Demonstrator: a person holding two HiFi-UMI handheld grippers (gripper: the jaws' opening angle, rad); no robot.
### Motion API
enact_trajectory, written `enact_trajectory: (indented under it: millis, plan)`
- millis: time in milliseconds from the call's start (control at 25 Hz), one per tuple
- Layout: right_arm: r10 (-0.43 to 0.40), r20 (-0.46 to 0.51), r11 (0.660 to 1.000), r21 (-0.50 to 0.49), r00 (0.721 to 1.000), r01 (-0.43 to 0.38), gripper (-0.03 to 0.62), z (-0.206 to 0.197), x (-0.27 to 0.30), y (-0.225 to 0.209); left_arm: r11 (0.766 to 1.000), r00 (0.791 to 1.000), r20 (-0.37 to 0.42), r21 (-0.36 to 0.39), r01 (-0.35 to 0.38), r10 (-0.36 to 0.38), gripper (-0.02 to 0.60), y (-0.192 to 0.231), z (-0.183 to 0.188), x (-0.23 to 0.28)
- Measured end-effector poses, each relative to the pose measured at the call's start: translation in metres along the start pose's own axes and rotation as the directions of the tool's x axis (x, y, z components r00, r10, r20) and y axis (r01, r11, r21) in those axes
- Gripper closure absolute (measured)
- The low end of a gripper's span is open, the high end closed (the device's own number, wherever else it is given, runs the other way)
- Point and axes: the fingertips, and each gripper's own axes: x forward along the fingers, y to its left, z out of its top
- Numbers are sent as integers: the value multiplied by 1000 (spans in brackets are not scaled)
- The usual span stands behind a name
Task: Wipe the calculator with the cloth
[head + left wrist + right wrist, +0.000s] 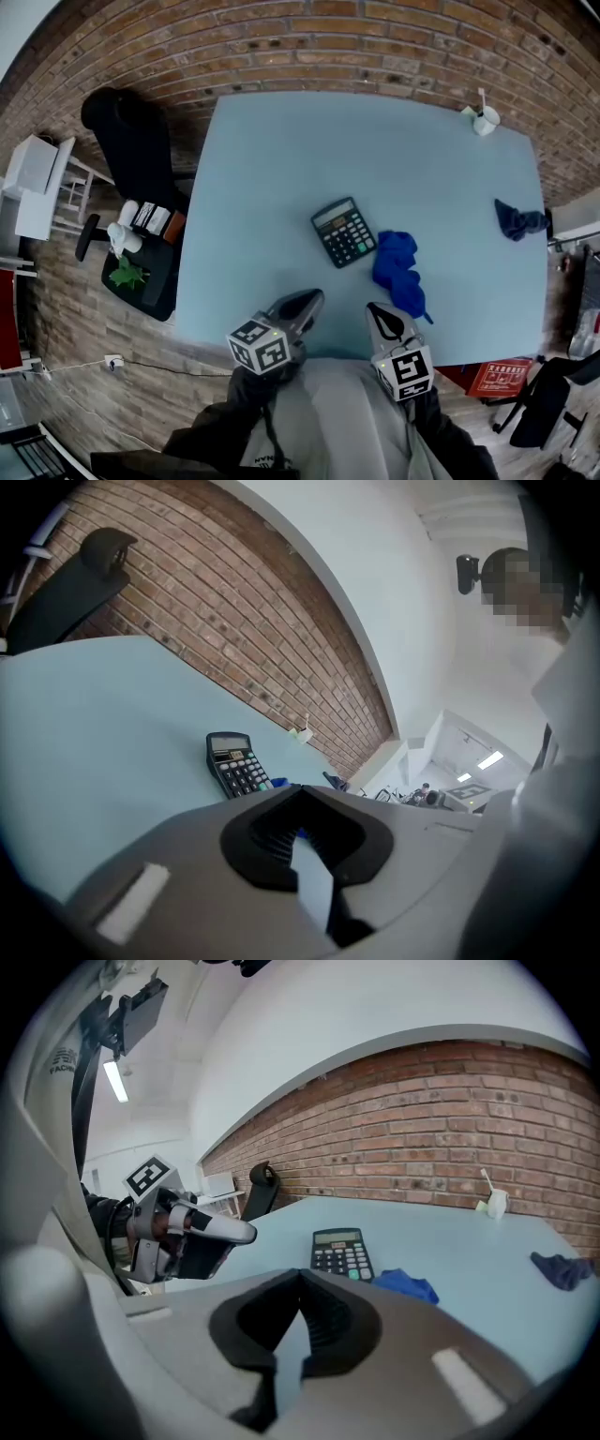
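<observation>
A black calculator (343, 232) lies near the middle of the light blue table (281, 178), turned at an angle. Just right of it lies a crumpled bright blue cloth (398, 270). My left gripper (302, 304) hovers at the table's near edge, shut and empty, below and left of the calculator. My right gripper (379, 313) is beside it, shut and empty, just short of the cloth. The left gripper view shows the calculator (234, 764) beyond the closed jaws (298, 794). The right gripper view shows the calculator (342, 1252), the cloth (405, 1284) and the left gripper (202, 1232).
A second, dark blue cloth (518, 221) lies at the table's right edge. A small white cup (485, 120) stands at the far right corner. A black office chair (131, 141) and a low cart with small items (141, 253) stand left of the table. A brick wall runs behind.
</observation>
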Motion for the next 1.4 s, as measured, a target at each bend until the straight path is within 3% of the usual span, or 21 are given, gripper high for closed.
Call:
enact_trajectory:
  millis: [160,320,440,560,640,840,960,1080,1160,1320,1400]
  plan:
    - [-46,-16,996,-76,999,44,592,-4,1,-12,1000,1000,2,0,-2,2,575,2,-1,-2]
    - [-78,-98,981,-186,992,59,594,-16,3,-30,1000,1000,8,-2,-21,21,575,7,1,-2]
    - [-166,-139,969,-207,976,135,592,-25,-1,-55,1000,1000,-1,-4,-23,23,575,8,0,1]
    - [-251,-117,951,-215,961,222,591,-23,-3,-81,999,999,-11,12,-31,31,575,10,3,6]
    - [-279,-131,949,-186,951,253,545,-27,-3,-95,999,999,-24,11,-31,31,575,12,2,12]
    - [-225,-266,974,-67,937,215,420,-57,11,-112,999,998,-57,-16,-29,28,569,16,-2,27]
    - [-180,-355,984,-73,917,164,397,-76,26,-111,999,997,-79,-31,-27,25,551,18,-6,35]
    - [-186,-441,980,-146,878,134,396,-93,43,-113,998,995,-96,-50,-31,26,538,24,-9,42]
    - [-188,-453,976,-183,871,115,398,-94,52,-114,997,994,-105,-64,-32,25,514,27,-11,46]
    - [-138,-427,983,-167,894,71,468,-90,61,-114,993,993,-113,-108,-40,28,488,38,-12,52]
    - [-144,-379,986,-139,914,97,514,-83,57,-122,991,993,-114,-126,-42,28,488,41,-14,54]
